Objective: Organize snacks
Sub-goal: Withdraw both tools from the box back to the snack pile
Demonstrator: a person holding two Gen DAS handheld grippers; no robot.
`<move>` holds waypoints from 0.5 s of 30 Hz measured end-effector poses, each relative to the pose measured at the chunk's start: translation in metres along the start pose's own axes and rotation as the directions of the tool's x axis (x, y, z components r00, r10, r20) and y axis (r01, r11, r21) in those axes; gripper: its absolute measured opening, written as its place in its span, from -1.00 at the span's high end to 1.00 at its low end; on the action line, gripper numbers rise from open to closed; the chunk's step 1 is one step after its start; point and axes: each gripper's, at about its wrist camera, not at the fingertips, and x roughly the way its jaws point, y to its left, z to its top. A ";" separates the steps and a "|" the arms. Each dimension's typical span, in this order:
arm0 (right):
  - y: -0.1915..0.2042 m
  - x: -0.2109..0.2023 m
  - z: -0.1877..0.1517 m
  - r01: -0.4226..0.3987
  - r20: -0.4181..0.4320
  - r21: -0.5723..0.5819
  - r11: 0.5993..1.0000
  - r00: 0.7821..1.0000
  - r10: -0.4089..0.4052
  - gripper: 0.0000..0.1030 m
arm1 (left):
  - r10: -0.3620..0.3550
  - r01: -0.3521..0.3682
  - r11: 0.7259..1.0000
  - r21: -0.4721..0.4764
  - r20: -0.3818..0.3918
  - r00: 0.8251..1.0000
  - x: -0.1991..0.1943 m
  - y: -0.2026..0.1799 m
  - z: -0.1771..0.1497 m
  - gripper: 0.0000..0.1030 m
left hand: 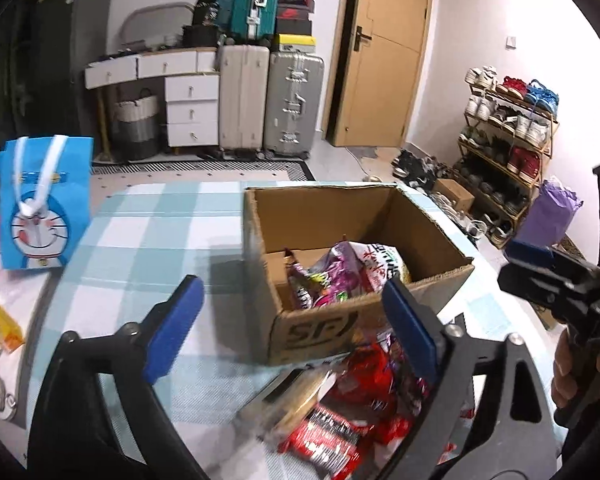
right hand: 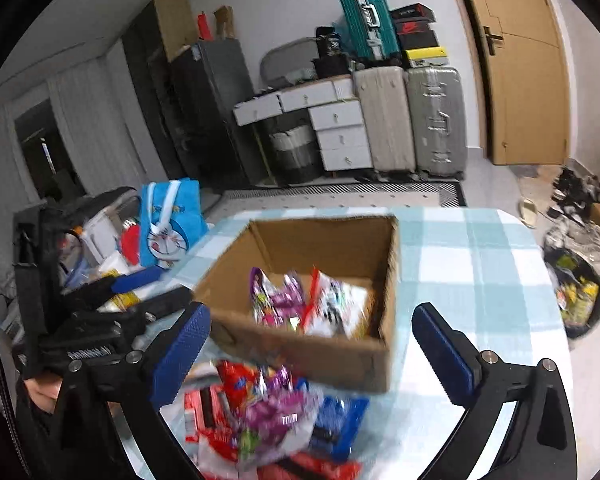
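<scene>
An open cardboard box stands on the checked tablecloth and holds purple and white snack packets. The box also shows in the right wrist view, with packets inside it. A pile of red, purple and blue snack packets lies in front of the box, near me; it also shows in the right wrist view. My left gripper is open and empty above the table, near the box's front left corner. My right gripper is open and empty above the pile and the box front.
A blue cartoon gift bag stands at the table's left side, with small items beside it. The right gripper's body shows at the right of the left view. Suitcases, drawers, a door and a shoe rack stand beyond the table.
</scene>
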 end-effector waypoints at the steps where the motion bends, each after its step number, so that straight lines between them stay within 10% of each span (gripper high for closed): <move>1: 0.002 -0.004 -0.006 0.010 -0.005 0.004 1.000 1.000 -0.010 -0.99 | 0.005 -0.005 1.000 0.003 0.007 1.000 -0.006 0.001 -0.004 -0.99; 15: 0.002 -0.041 -0.081 0.145 -0.064 0.063 0.987 0.988 -0.141 -0.99 | 0.009 -0.009 1.000 -0.010 -0.029 1.000 -0.053 0.001 -0.067 -0.98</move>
